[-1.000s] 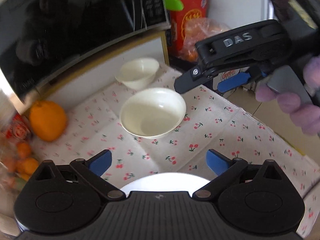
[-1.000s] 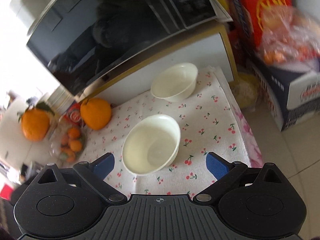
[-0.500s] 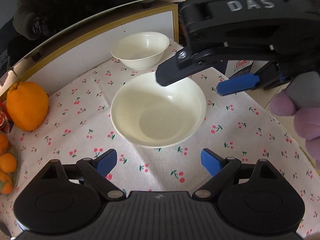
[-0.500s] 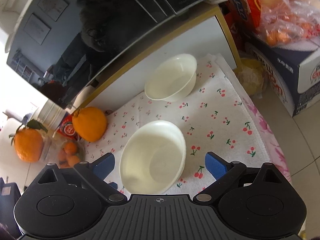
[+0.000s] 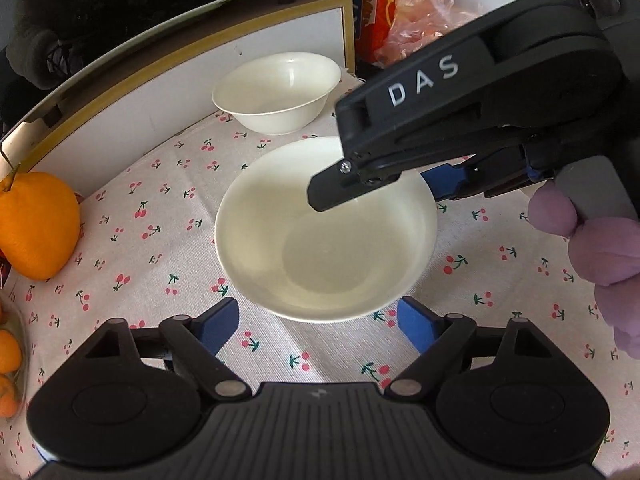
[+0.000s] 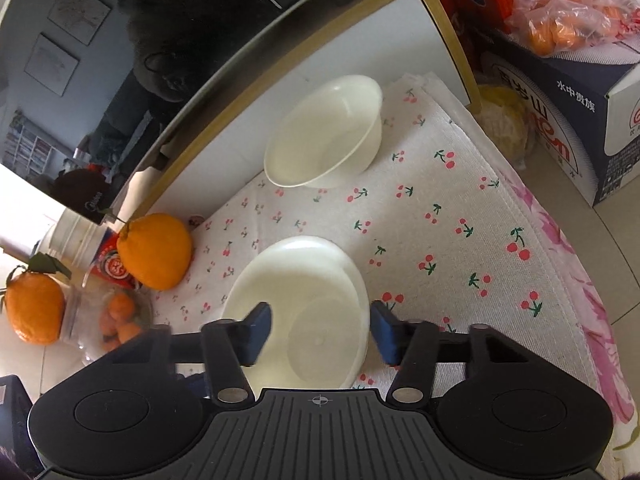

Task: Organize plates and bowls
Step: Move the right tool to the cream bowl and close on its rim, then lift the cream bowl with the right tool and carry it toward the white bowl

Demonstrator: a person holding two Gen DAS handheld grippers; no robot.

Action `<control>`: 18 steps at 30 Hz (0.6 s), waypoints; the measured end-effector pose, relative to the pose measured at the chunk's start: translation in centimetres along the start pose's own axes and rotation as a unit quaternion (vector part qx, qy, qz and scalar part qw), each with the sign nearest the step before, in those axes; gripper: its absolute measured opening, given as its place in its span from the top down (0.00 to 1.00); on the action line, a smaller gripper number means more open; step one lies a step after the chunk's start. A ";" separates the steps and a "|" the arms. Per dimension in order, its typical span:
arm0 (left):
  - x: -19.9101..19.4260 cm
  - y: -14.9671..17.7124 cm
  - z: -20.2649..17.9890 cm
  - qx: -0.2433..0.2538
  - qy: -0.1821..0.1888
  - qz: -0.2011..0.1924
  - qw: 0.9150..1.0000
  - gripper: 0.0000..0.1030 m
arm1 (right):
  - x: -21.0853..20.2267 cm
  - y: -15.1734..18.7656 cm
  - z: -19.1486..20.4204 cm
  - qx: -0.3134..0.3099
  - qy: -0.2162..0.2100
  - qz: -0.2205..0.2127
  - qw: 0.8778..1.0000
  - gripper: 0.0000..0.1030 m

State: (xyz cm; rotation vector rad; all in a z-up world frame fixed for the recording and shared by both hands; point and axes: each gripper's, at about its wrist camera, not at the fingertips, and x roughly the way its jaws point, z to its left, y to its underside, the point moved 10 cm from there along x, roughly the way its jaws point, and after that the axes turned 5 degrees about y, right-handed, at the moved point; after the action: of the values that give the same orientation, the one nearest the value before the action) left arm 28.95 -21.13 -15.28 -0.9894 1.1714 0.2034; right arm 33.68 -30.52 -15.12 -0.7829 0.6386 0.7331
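Two cream bowls stand on a cherry-print cloth (image 5: 132, 240). The near bowl (image 5: 326, 236) (image 6: 308, 300) sits in the middle, the far bowl (image 5: 276, 92) (image 6: 324, 136) by the white shelf front. My left gripper (image 5: 318, 324) hovers at the near bowl's closest rim, its jaws closing, with nothing pressed between the blue pads. My right gripper (image 6: 320, 332) (image 5: 376, 190) straddles that bowl's wall: one finger inside, one outside. Its jaws are closing and a gap still shows at the inner pad.
A big orange (image 5: 36, 224) lies left of the bowls, with a jar of small oranges (image 6: 116, 320) beyond it. A dark microwave (image 6: 120, 60) overhangs the shelf. A printed box (image 6: 560, 128) and a bag of fruit (image 6: 568, 12) stand right. The cloth's right edge drops to the floor.
Both grippers have come down closer to the near bowl. The right jaws have narrowed sharply, and one finger now sits inside the bowl. The left jaws have narrowed a little.
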 end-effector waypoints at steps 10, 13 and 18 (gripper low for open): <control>-0.2 -0.5 0.0 0.008 0.008 -0.007 1.000 0.28 | 0.0 -0.2 -0.6 -0.009 0.011 -0.010 1.000 0.87; -0.5 -0.4 0.0 0.010 0.010 -0.013 1.000 0.32 | -0.3 -0.4 -0.3 -0.010 0.002 -0.012 1.000 0.88; -1.3 -0.4 0.0 0.013 0.005 -0.022 1.000 0.32 | -1.0 -0.5 0.7 -0.034 0.004 -0.019 0.999 0.89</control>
State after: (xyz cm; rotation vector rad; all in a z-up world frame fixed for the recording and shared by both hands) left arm 28.65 -20.98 -13.97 -0.9931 1.1575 0.1469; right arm 33.63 -30.49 -13.82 -0.8593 0.6078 0.7199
